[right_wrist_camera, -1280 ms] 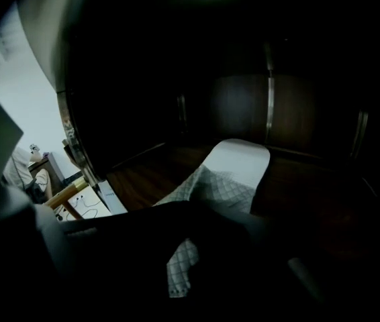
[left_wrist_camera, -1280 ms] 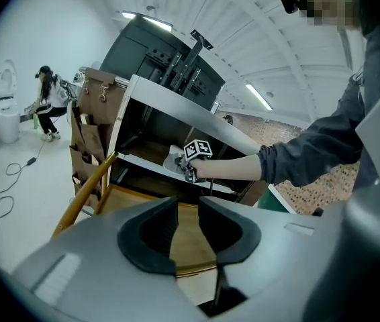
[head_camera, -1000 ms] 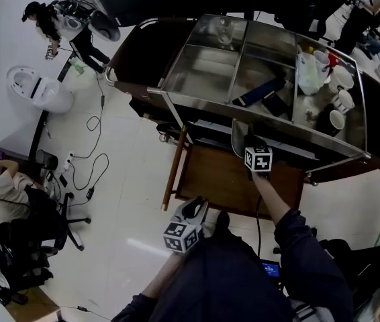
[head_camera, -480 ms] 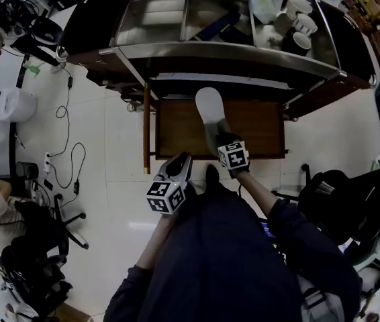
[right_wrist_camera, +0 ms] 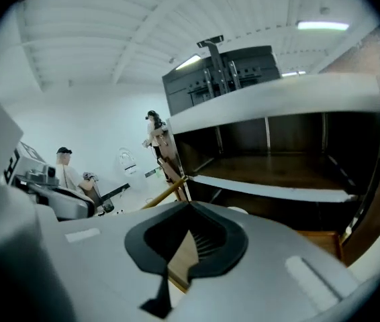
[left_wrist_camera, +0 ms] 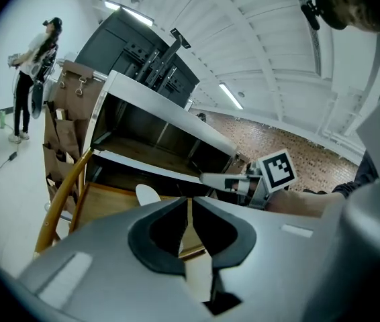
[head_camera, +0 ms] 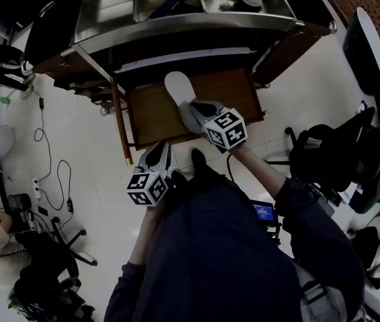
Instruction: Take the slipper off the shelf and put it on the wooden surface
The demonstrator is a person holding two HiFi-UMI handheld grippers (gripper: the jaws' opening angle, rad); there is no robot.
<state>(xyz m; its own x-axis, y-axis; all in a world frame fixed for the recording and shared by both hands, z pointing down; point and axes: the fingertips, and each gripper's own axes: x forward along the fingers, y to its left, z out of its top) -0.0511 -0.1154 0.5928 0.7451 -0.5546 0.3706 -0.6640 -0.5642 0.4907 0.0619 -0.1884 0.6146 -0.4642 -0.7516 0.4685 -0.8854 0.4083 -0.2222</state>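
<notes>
The pale slipper (head_camera: 178, 88) lies flat on the low wooden surface (head_camera: 151, 116) under the cart's shelves. My right gripper (head_camera: 193, 109) hovers at the slipper's near end, shut with nothing between the tips. From the right gripper view (right_wrist_camera: 190, 208), only a white sliver of the slipper (right_wrist_camera: 238, 210) peeks past one jaw. My left gripper (head_camera: 160, 154) hangs shut and empty at the board's front edge. The left gripper view (left_wrist_camera: 190, 203) shows the slipper (left_wrist_camera: 147, 194) on the wooden surface (left_wrist_camera: 103, 203) beyond it.
A steel-topped cart (head_camera: 176, 25) with dark shelves (right_wrist_camera: 270, 166) stands over the wooden board, its wooden leg (head_camera: 119, 123) at the left. A black chair (head_camera: 324, 156) sits to the right, cables (head_camera: 42, 159) trail on the floor at left, and a person (left_wrist_camera: 32, 79) stands far off.
The slipper has come off the shelf and down onto the wooden surface with my right gripper. The right jaws now stand off the slipper. The left gripper has stayed low.
</notes>
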